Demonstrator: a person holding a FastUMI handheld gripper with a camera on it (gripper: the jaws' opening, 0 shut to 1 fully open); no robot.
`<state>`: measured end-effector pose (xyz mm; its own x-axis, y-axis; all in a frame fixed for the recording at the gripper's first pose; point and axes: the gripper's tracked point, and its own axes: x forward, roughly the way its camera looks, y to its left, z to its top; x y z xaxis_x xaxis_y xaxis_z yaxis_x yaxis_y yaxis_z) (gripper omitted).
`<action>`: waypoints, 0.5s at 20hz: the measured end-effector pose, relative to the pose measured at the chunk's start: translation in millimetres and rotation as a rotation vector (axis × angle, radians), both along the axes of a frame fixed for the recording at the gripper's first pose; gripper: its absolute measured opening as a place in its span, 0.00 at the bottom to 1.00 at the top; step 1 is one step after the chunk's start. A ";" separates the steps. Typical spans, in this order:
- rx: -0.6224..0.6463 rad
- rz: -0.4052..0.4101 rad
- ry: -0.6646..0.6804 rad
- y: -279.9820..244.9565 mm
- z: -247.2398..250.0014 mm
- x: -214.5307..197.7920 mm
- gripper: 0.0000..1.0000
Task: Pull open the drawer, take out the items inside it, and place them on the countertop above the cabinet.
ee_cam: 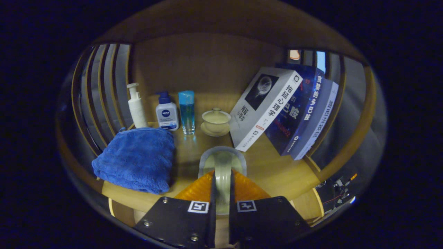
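Fingers (pixel 221 193) nearly pressed together, pinching a pale, rounded cup-like item (pixel 222 166) edge-on; its arched rim stands just ahead of them, above the wooden table (pixel 277 169). Beyond: lidded teacup (pixel 216 121), three bottles (pixel 166 112), leaning books (pixel 277 110). Blue towel (pixel 138 159) lies alongside.

The camera rides on the gripper (pixel 222 193) and looks forward along its fingers, slightly downward onto a wooden countertop (pixel 273 169). It sits close to the near edge and faces the shelf's back panel (pixel 207 65) at twelve o'clock. A slatted side (pixel 100 90) curves past at ten o'clock. Fisheye bending makes the tilt hard to judge.
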<state>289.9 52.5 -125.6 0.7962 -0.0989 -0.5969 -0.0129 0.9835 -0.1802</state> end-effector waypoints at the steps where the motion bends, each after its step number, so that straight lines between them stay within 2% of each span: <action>1: 0.005 0.007 -0.011 1.8 -0.6 2.8 0.16; 2: 0.009 0.013 -0.018 1.8 -0.7 5.7 0.20; 4: 0.023 0.018 -0.036 5.3 -2.1 13.1 0.20; 6: 0.051 0.025 -0.049 7.9 2.4 10.4 0.34; 7: 0.060 0.031 -0.061 9.0 6.1 8.1 0.37; 10: 0.082 0.064 -0.178 14.0 33.1 -6.3 0.37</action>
<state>283.6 66.5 -92.5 0.8929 -0.0016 -0.4503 -0.0511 0.9932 -0.1049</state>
